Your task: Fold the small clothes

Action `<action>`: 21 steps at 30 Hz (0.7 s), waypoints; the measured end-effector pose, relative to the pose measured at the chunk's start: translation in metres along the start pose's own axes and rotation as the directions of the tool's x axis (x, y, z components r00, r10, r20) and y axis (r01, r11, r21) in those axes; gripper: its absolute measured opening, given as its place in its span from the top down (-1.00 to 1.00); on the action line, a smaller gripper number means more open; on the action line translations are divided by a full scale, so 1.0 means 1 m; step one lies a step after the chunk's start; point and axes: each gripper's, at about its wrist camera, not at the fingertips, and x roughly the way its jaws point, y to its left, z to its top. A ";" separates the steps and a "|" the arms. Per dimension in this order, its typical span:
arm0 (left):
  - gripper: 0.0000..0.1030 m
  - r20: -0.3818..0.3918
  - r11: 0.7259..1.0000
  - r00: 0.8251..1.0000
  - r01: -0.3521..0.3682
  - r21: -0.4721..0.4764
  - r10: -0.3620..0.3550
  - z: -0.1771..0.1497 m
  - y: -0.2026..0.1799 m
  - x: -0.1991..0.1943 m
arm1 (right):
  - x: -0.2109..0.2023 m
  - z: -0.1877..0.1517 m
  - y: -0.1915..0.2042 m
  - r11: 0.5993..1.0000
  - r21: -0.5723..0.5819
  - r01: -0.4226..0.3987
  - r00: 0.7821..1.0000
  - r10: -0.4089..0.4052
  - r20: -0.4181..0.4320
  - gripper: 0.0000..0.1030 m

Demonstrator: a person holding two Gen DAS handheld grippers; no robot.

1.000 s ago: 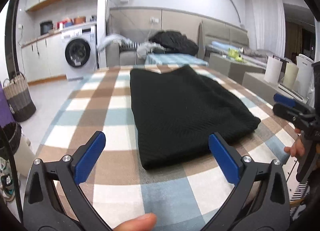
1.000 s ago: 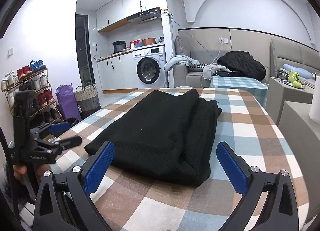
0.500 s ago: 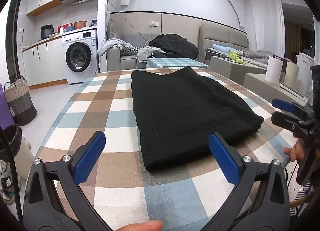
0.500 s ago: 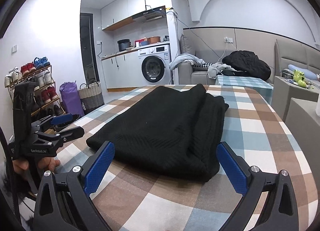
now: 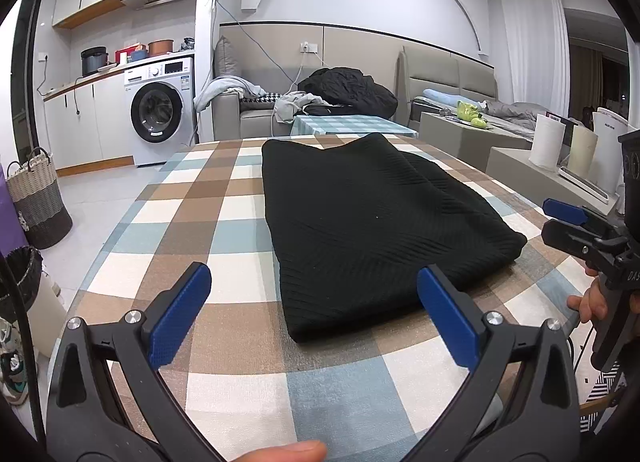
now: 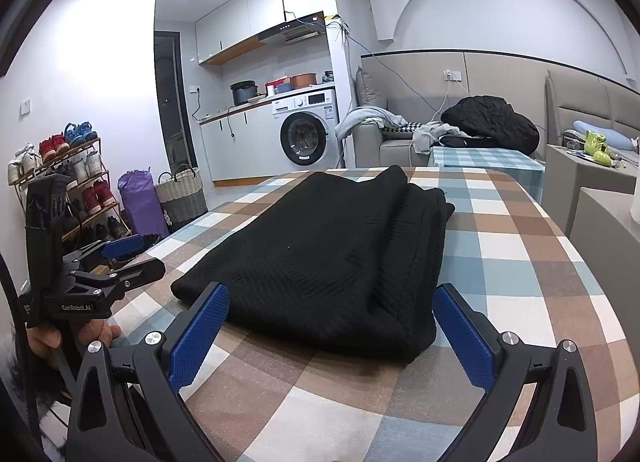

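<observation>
Black knit garment (image 5: 372,229), already doubled lengthwise into a long thick band, lies flat on the checked tabletop (image 5: 224,346), its near end just ahead of both tools and its far end close to the table's far edge. The left gripper (image 5: 314,316) hovers low over the cloth-covered tabletop with its jaws spread wide and empty, the garment's near left corner lying ahead, between the blue pads. The right gripper (image 6: 332,338) is likewise spread and holding nothing, facing the near right corner, where the stacked layers show as a rounded fold.

The step in hand appears to be the cross fold, bringing the near end over to the far end. To do it well, each tool should likely slide one pad under its corner and close on every layer at once; the knit looks thick and heavy, so a shallow bite could drop the lower layer. Lifting both corners together and level, then carrying them away from the person, should keep the side edges aligned. Uneven height between the two hands would skew the fold.
</observation>
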 end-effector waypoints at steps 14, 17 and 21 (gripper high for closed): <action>-0.99 -0.001 1.000 1.000 0.000 -0.001 0.000 0.000 0.000 0.000 | -0.001 0.000 -0.001 1.000 0.003 0.002 1.000 -0.002 0.004 -1.00; -0.99 -0.001 1.000 1.000 0.000 -0.002 0.000 0.000 0.000 0.000 | 0.000 0.000 -0.001 1.000 0.003 0.001 1.000 -0.001 0.004 -1.00; -0.99 0.000 1.000 1.000 0.000 -0.001 0.000 0.000 0.000 0.000 | -0.001 -0.001 0.000 1.000 0.003 0.003 1.000 -0.003 0.004 -1.00</action>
